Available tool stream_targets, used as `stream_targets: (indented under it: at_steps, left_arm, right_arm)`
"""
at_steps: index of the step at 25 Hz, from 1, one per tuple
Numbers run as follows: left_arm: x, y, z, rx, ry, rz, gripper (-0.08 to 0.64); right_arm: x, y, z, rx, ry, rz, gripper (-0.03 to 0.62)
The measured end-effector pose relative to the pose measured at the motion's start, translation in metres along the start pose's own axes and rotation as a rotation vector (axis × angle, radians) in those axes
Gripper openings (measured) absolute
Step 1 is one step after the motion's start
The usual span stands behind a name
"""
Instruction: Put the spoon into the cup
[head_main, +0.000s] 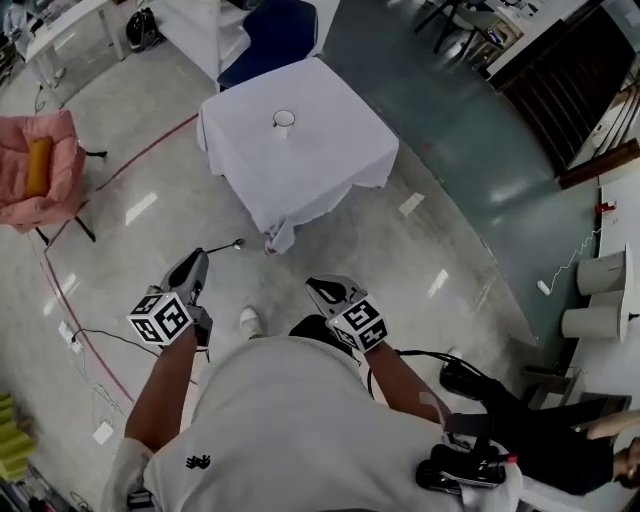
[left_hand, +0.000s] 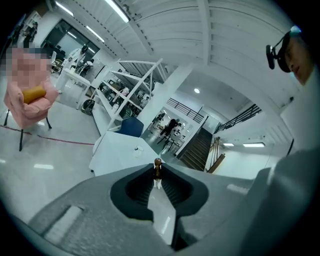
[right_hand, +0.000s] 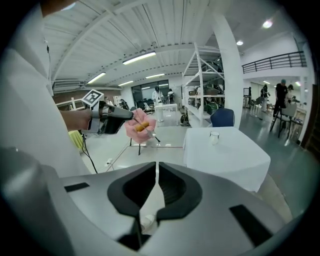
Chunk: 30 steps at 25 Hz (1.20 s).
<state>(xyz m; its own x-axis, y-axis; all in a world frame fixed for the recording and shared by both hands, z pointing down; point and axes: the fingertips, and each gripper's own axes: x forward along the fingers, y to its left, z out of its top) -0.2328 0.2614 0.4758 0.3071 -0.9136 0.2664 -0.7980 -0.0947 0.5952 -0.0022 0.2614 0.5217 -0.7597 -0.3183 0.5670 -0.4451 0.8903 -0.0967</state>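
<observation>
A white cup (head_main: 283, 122) stands near the far side of a small table under a white cloth (head_main: 320, 165), some way ahead of me. My left gripper (head_main: 200, 256) is shut on the handle of a metal spoon (head_main: 236, 243), whose bowl sticks out toward the table. In the left gripper view the spoon (left_hand: 157, 165) shows end-on between the closed jaws of the left gripper (left_hand: 157, 174), with the cup (left_hand: 137, 148) far beyond. My right gripper (head_main: 313, 286) is shut with nothing in it. The right gripper view shows the right gripper (right_hand: 156, 169), the cup (right_hand: 214, 135) and the left gripper (right_hand: 114, 119).
A pink chair (head_main: 40, 170) with an orange cushion stands at the left. A blue chair (head_main: 270, 35) sits behind the table. Cables (head_main: 85, 340) and a red tape line (head_main: 140, 155) run over the glossy floor. White cylinders (head_main: 600, 275) stand at the right edge.
</observation>
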Motion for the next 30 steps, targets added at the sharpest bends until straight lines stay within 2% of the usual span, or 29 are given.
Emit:
stream_targets:
  at_steps: [2,5,11,21,26,30]
  left_arm:
    - [0.013,0.015,0.010,-0.020,0.019,-0.003,0.052]
    - [0.034,0.022,0.018,-0.059,0.032,-0.010,0.051]
    - [0.109,0.032,0.051,-0.056,0.038,-0.013,0.051]
    - [0.286,0.041,0.117,-0.030,0.068,0.099,0.051]
    - [0.371,0.047,0.133,-0.001,0.098,0.149,0.051]
    - [0.429,0.060,0.138,0.015,0.129,0.177,0.051]
  right_arm:
    - [0.013,-0.004,0.013,0.014,0.002,-0.012,0.056]
    - [0.020,-0.015,0.022,0.007,0.023,-0.010,0.060]
    - [0.049,-0.080,0.046,0.016,0.030,-0.017,0.057]
    - [0.097,-0.254,0.098,0.044,0.006,0.052,0.048]
    - [0.103,-0.335,0.100,0.078,-0.002,0.050,0.046]
    - [0.109,-0.380,0.094,0.121,0.015,0.021,0.044]
